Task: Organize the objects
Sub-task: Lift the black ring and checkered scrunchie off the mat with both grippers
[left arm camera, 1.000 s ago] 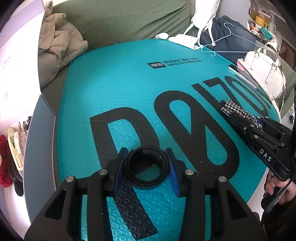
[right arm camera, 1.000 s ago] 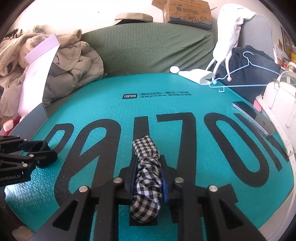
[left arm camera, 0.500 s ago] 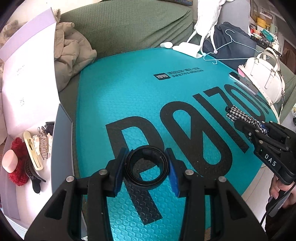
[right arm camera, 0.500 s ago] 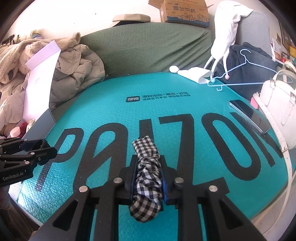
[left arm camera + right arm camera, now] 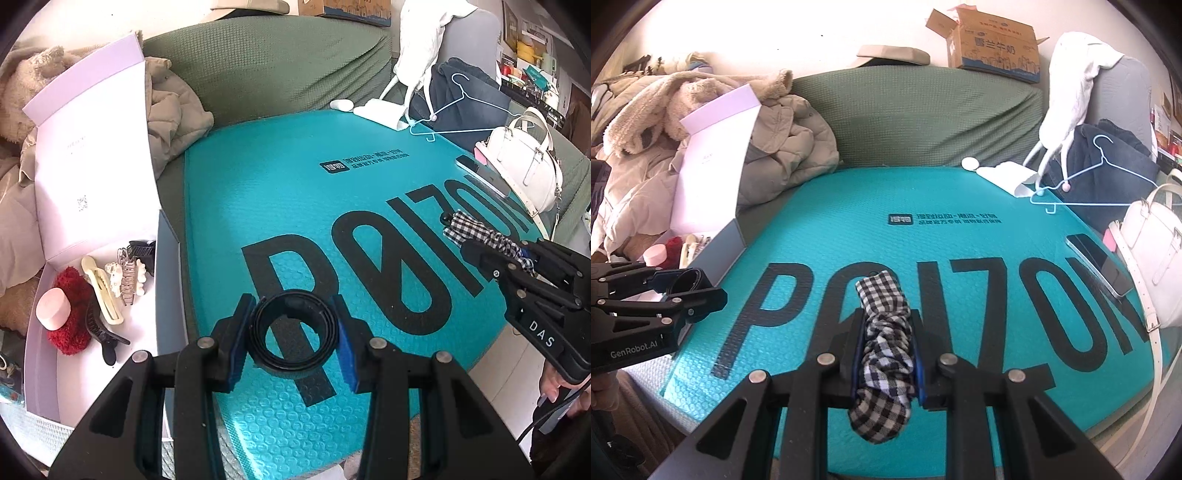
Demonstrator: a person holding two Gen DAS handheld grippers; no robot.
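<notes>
My left gripper [image 5: 293, 332] is shut on a black coiled band [image 5: 293, 363], held above the teal bubble mat [image 5: 295, 206]. My right gripper [image 5: 886, 345] is shut on a black-and-white checked scrunchie [image 5: 884, 354], also lifted off the mat. In the left wrist view the right gripper [image 5: 456, 236] shows at the right edge with the scrunchie [image 5: 476, 230] in it. At the left edge of the right wrist view the left gripper [image 5: 696, 284] carries the band [image 5: 685, 280]. An open white box [image 5: 37, 354] at the mat's left holds hair clips [image 5: 110, 284] and a red fluffy scrunchie [image 5: 70, 321].
A green sofa [image 5: 923, 122] stands behind the mat, with beige coats [image 5: 783, 147] piled at its left. A phone [image 5: 1102, 264], a white handbag [image 5: 1156, 251], a blue hanger [image 5: 1097, 177] and a white pouch [image 5: 1008, 177] lie along the mat's right and far side.
Both grippers have risen and drawn back from the mat with their loads. The white box with the hair clips has come into the left wrist view.
</notes>
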